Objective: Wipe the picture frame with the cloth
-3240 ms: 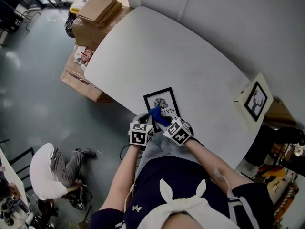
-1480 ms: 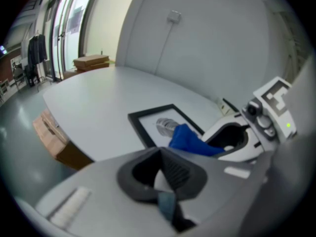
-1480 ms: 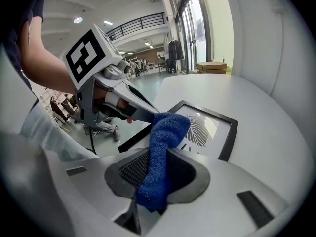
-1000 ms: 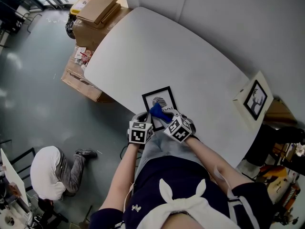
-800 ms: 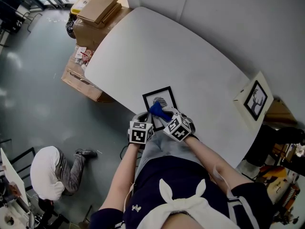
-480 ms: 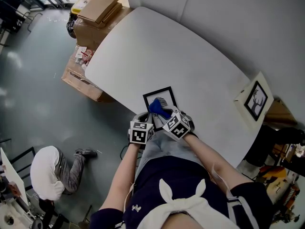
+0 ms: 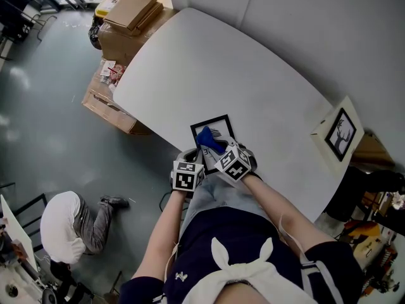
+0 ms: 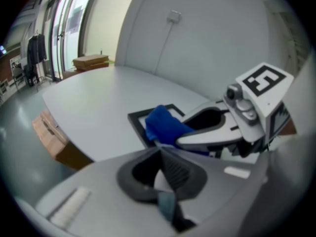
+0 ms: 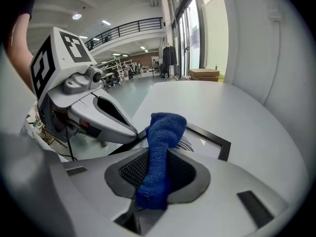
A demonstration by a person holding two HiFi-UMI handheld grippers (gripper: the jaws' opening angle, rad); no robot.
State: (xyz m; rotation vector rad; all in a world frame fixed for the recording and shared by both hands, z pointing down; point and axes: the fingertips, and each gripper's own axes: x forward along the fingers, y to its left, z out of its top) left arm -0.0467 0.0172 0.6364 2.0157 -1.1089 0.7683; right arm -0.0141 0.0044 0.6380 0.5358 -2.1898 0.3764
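Blue cloth point(image 7: 205, 138) slid farther up the picture frame point(image 7: 219, 123), right gripper point(image 7: 215, 148) clamped on it, left gripper point(image 7: 193, 158) jaws together just beside, second framed picture point(image 7: 338, 133) well apart at the table point(image 7: 240, 68) edge

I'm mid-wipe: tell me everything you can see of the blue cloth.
The blue cloth is a thick, nubby piece that looks like terry, bunched into a narrow strip. The right gripper has its jaws shut on the lower part, with a short end showing behind them. The free end sticks out past the jaws, bends over and seems to press on the glass of the black picture frame.
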